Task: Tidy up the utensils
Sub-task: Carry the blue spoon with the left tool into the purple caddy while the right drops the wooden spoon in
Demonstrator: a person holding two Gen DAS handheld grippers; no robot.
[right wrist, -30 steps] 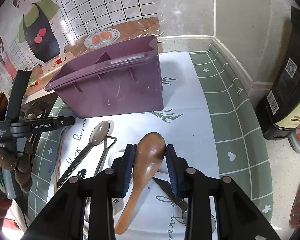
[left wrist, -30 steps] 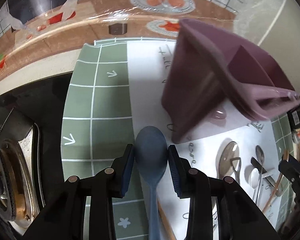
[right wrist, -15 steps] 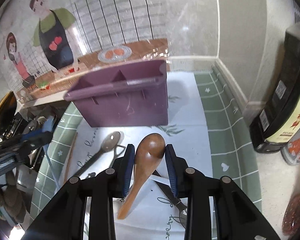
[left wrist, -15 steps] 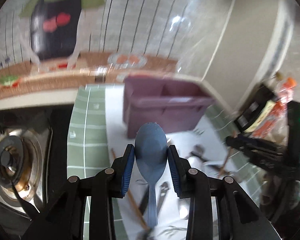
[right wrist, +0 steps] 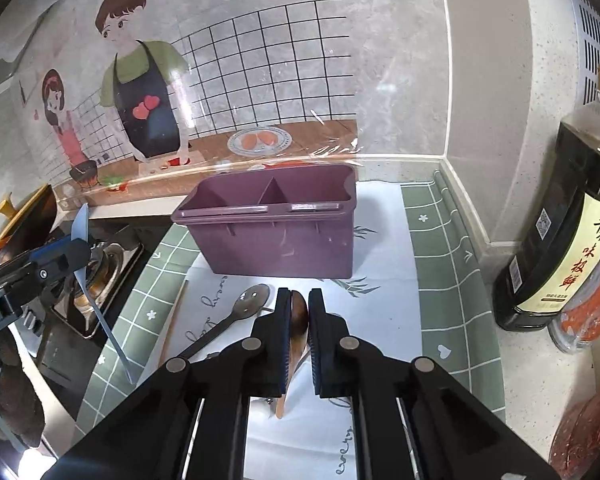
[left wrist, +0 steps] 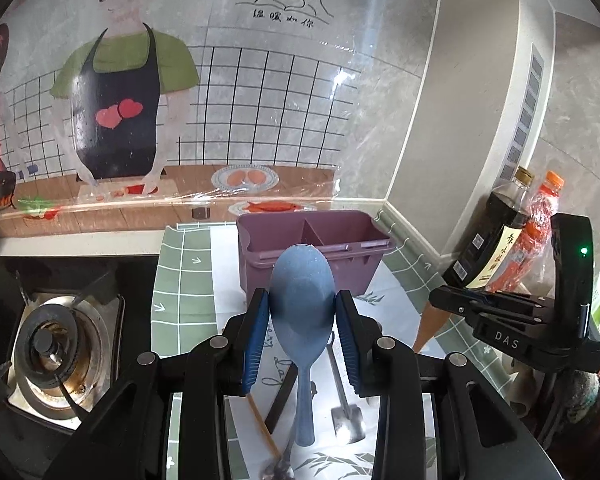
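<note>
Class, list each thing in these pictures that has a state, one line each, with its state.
Left tongs: shut on blue spoon, lifted.
Right tongs: jaws just closed further, shut on wooden spoon, lifted.
Purple holder: upright, both visible compartments empty.
Metal spoon: lying on mat.
Soy sauce bottle: upright, capped.

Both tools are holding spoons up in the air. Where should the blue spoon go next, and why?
Probably forward, over the purple caddy. The left tool grips the blue spoon by its bowl, handle hanging down, clear of the mat, and the caddy's compartments look empty. The right tool holds the wooden spoon further back.
</note>
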